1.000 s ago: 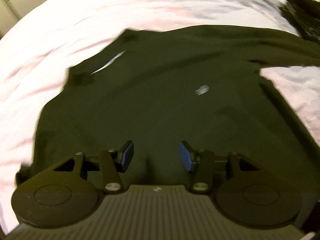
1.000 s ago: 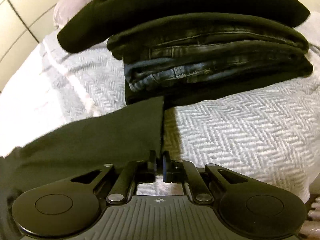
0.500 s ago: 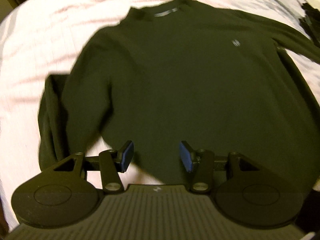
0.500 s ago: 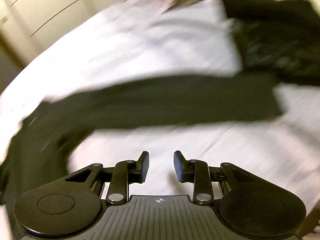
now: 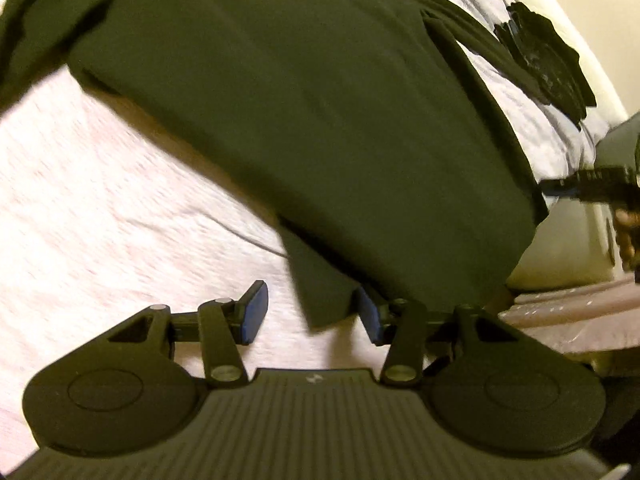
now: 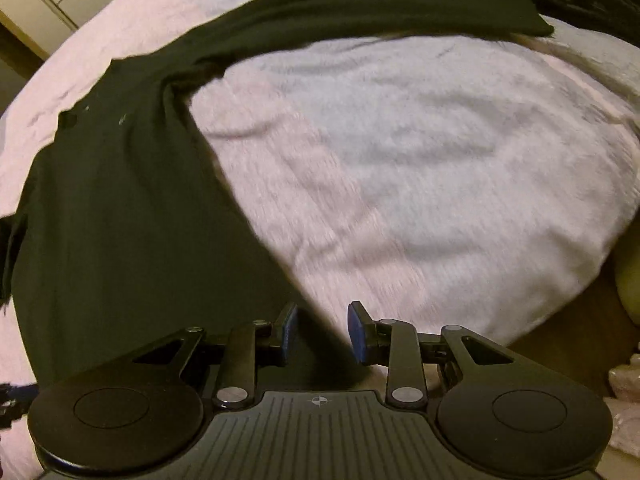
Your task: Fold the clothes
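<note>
1. Flat on the bed, the dark green shirt runs hem-near, collar-far; one sleeve stretches sideways
2. Left gripper jaws spread at the hem corner
3. Right gripper jaws spread over the hem edge

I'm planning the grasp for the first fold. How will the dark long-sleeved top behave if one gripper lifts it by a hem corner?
The dark top probably droops: its sleeve lies limp and curved on the bedspread. Likely light, being thin and flat. It may drag and bunch, since wrinkles gather at the armpit.
</note>
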A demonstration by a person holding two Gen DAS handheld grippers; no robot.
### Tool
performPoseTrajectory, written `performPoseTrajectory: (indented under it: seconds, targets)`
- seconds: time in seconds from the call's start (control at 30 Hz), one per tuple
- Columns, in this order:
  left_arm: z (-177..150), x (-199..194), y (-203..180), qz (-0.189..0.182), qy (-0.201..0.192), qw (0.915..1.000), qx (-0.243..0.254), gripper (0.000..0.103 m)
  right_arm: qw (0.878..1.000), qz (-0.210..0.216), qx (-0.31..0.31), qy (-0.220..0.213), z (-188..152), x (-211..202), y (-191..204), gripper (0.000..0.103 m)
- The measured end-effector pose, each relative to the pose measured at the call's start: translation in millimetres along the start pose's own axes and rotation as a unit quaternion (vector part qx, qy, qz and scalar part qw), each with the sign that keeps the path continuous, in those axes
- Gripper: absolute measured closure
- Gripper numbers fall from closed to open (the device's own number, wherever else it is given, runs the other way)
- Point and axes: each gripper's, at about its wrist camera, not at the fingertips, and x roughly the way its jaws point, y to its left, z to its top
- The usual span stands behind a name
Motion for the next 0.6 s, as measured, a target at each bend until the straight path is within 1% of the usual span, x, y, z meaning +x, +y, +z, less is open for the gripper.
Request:
performPoseTrajectory:
  seconds: [0.03,0.1,0.13,0.17,0.23,0.3,0.37,0.43,0.47,0.53,0.6]
  targets:
    - [-1,5,-2,-0.001,0.000,1.0000,-0.006,0.064,1.000,0.000,-0.008,0.003,-3,-2,-1,0.071]
    - [0,8,-6,-0.009,0.000,0.9999,-0.012,0.100,1.000,0.004,-0.020,0.010,-4,-2,-5,0.070]
    - [1,10,-8,-0.013,0.001,0.9998,-0.015,0.100,1.000,0.006,-0.026,0.011,-7,-4,-8,0.070]
    - [-1,5,-12,-0.007,-0.003,0.9999,-0.010,0.101,0.999,0.007,-0.032,0.013,-8,-6,-11,0.069]
    - [-6,-12,-14,0.000,-0.015,0.9998,-0.012,0.101,0.999,0.018,-0.049,0.016,-6,-4,-18,0.068]
    - [-20,-41,-13,0.029,-0.015,0.9993,-0.016,0.101,0.997,0.034,-0.068,0.021,-5,-2,-24,0.067]
    - [-38,-70,-5,0.067,-0.006,0.9974,-0.028,0.101,0.993,0.068,-0.093,0.036,-6,1,-27,0.065]
    - [-65,-95,4,0.113,0.018,0.9924,-0.044,0.101,0.987,0.098,-0.111,0.053,-6,10,-30,0.065]
    - [-79,-105,9,0.130,0.031,0.9894,-0.056,0.101,0.985,0.111,-0.111,0.065,-6,16,-33,0.065]
    - [-94,-115,11,0.144,0.036,0.9862,-0.073,0.100,0.983,0.126,-0.102,0.082,-5,31,-36,0.064]
    - [-95,-116,6,0.155,0.034,0.9847,-0.073,0.100,0.982,0.141,-0.095,0.083,-3,40,-40,0.064]
